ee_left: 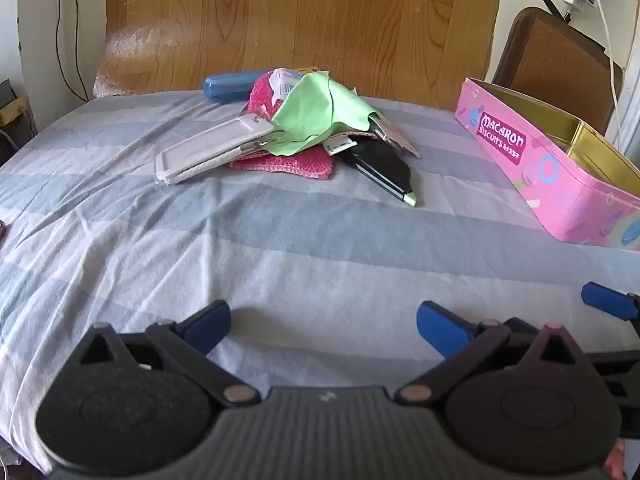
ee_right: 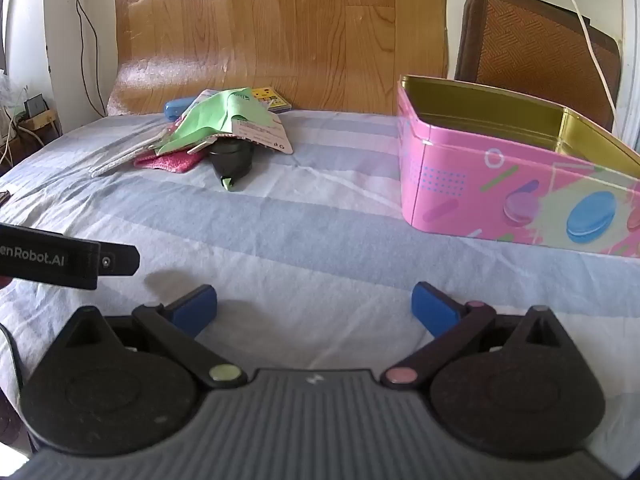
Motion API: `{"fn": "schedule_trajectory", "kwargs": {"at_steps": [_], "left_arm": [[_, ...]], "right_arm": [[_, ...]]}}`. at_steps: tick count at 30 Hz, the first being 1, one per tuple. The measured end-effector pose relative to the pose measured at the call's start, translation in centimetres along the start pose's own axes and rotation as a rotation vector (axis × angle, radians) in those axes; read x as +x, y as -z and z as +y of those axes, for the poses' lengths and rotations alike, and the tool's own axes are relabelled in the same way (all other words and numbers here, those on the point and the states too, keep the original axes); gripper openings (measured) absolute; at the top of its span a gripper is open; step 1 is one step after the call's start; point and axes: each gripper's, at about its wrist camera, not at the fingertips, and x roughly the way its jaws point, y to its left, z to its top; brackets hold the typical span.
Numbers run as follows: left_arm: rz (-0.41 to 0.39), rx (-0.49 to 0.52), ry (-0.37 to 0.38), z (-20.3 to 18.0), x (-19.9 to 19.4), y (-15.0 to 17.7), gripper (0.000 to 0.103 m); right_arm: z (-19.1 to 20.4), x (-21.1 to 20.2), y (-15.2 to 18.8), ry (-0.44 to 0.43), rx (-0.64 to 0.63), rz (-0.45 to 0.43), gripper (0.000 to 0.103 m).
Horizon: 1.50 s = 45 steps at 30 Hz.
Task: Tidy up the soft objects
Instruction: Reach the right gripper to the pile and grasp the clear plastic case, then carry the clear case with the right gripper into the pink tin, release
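A pile lies at the far middle of the striped sheet (ee_left: 280, 248): a light green cloth (ee_left: 320, 114) on top, a pink knitted cloth (ee_left: 288, 162) under it, a white card holder (ee_left: 212, 148), a black pouch (ee_left: 384, 164) and a blue case (ee_left: 228, 85) behind. In the right wrist view the green cloth (ee_right: 208, 120), pink cloth (ee_right: 168, 161) and black pouch (ee_right: 232, 156) sit far left. An open pink biscuit tin (ee_left: 532, 168) (ee_right: 480, 184) stands at the right, with nothing visible inside. My left gripper (ee_left: 324, 326) and right gripper (ee_right: 314, 308) hover open over bare sheet, well short of the pile.
A wood-grain board (ee_left: 300, 20) rises behind the bed. A brown woven chair back (ee_right: 536, 48) and white cables (ee_right: 588, 32) stand behind the tin. The left gripper's black body (ee_right: 68, 258) juts in at the left edge of the right wrist view.
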Motion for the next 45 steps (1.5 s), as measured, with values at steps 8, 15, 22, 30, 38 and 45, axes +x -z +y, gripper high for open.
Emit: {"fn": "schedule_trajectory", "kwargs": {"at_steps": [8, 15, 22, 30, 38, 45], "left_arm": [[-0.030, 0.026, 0.045, 0.4, -0.2, 0.3, 0.103], [-0.139, 0.201, 0.088, 0.9, -1.3, 2.5, 0.103], [-0.232, 0.126, 0.089, 5.2, -3.2, 1.1, 0.103], [-0.240, -0.187, 0.047, 13.9, -1.9, -2.6, 0.102], [-0.210, -0.313, 0.078, 17.2, -0.3, -2.0, 0.101], [-0.224, -0.311, 0.084, 17.0, -1.4, -0.9, 0.101]], "right_arm": [[-0.1, -0.5, 0.6, -0.006, 0.007, -0.004, 0.103], [0.4, -0.4, 0.3, 0.000, -0.010, 0.006, 0.103], [4.3, -0.2, -1.2, -0.058, -0.189, -0.053, 0.089], [10.6, 5.0, -9.1, -0.286, -0.210, -0.082, 0.052], [12.3, 13.4, -13.9, -0.384, 0.032, 0.139, 0.048], [12.7, 8.1, -11.3, -0.458, 0.023, 0.127, 0.016]]}}
